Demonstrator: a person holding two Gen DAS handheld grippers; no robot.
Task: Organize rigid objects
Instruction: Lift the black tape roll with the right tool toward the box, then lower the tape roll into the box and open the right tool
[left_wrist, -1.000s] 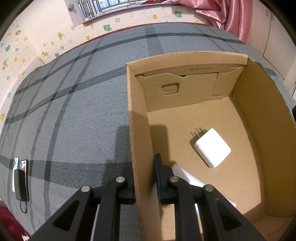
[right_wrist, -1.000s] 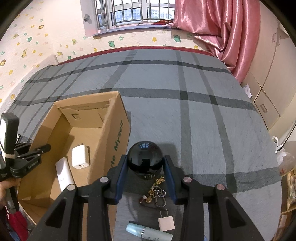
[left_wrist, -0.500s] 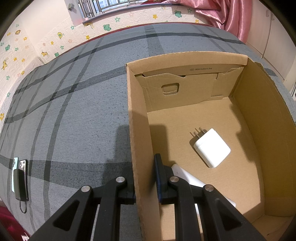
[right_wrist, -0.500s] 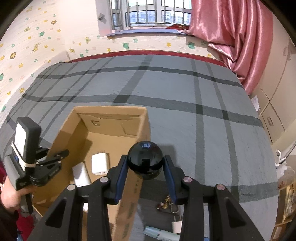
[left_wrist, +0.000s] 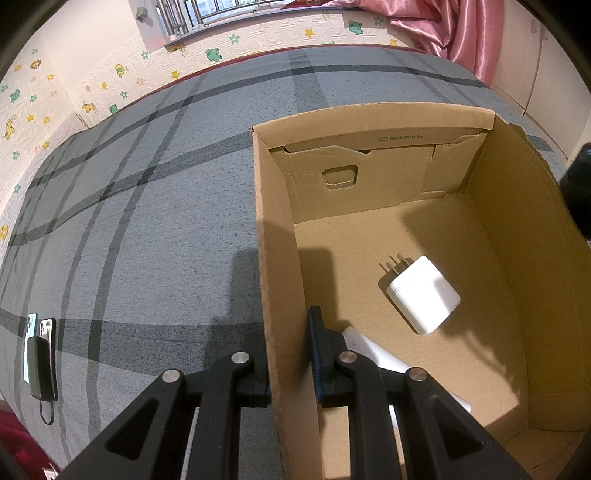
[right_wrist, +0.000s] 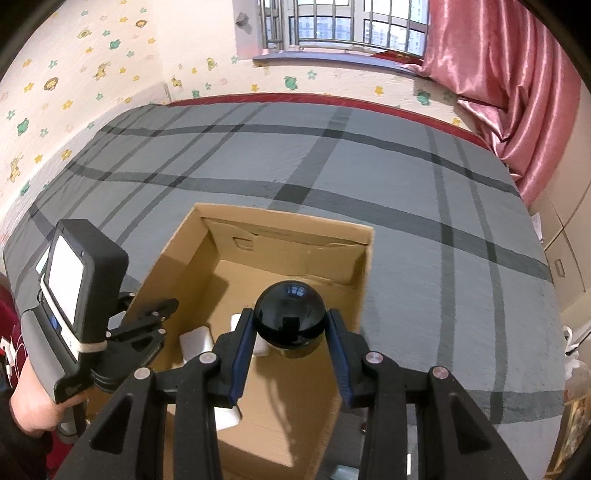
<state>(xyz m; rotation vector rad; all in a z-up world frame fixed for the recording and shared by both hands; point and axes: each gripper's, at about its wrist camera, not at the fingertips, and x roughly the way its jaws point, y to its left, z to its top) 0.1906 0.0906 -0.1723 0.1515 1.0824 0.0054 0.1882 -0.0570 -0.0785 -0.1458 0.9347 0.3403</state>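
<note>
Right tool (right_wrist: 290, 341), ball (right_wrist: 289, 317) above box (right_wrist: 364, 280)

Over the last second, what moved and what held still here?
The right gripper, shut on the black ball, carried it up from the bedspread to over the open cardboard box. The left gripper stayed clamped on the box's side wall; the white charger inside did not shift.

Both views are bright and sharp in the middle, with warm indoor light. The cardboard box (left_wrist: 369, 166) has dark shadows on its floor near 9 and 1 o'clock. The black ball (right_wrist: 289, 314) shows small glare at 12 o'clock. Strong fisheye bending and black corners at the edges; the window (right_wrist: 347, 26) looks pale
</note>
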